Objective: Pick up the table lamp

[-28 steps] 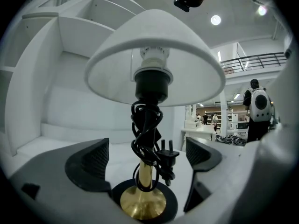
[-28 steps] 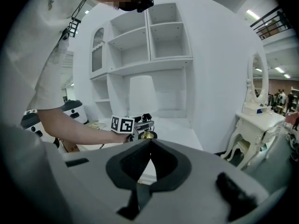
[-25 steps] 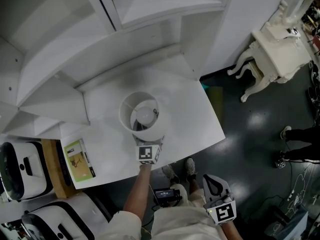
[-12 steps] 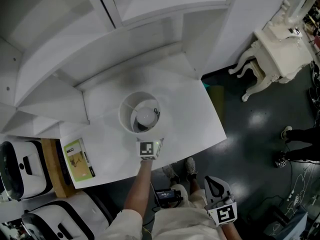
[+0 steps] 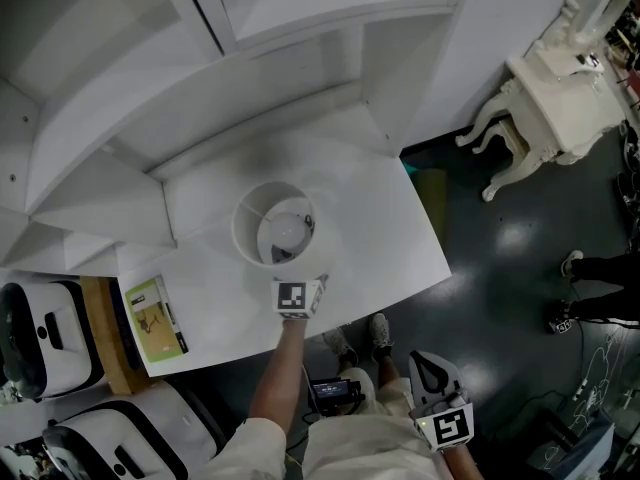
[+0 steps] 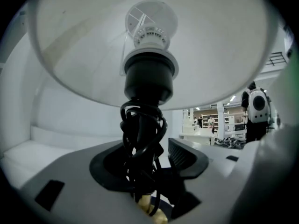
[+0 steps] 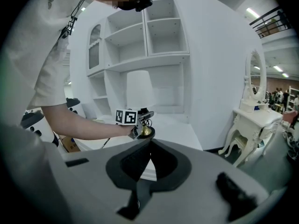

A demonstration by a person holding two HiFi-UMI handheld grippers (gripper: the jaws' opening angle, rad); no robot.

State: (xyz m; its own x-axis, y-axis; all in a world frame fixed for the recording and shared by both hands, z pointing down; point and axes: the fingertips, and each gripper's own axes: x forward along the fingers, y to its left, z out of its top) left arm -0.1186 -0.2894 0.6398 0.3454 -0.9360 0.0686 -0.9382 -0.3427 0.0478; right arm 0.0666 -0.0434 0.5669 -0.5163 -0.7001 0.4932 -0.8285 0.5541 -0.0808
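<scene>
The table lamp (image 5: 258,213) stands on the white desk (image 5: 390,218); from above I see its round white shade and the bulb inside. My left gripper (image 5: 291,266) reaches level under the shade. In the left gripper view its jaws (image 6: 154,171) are closing around the lamp stem (image 6: 142,139), which is wrapped in black cord with brass below. A thin gap still shows beside the right pad. The bulb (image 6: 150,24) hangs above. My right gripper (image 5: 426,361) hangs off the desk by the person's body, shut and empty (image 7: 149,146). It faces the lamp (image 7: 138,90).
White shelves (image 5: 300,28) rise behind the desk. A green booklet (image 5: 158,318) lies at the desk's left front. White rounded devices (image 5: 40,338) sit further left. An ornate white dressing table (image 5: 560,98) stands on the dark floor at right, near another person's shoe (image 5: 572,263).
</scene>
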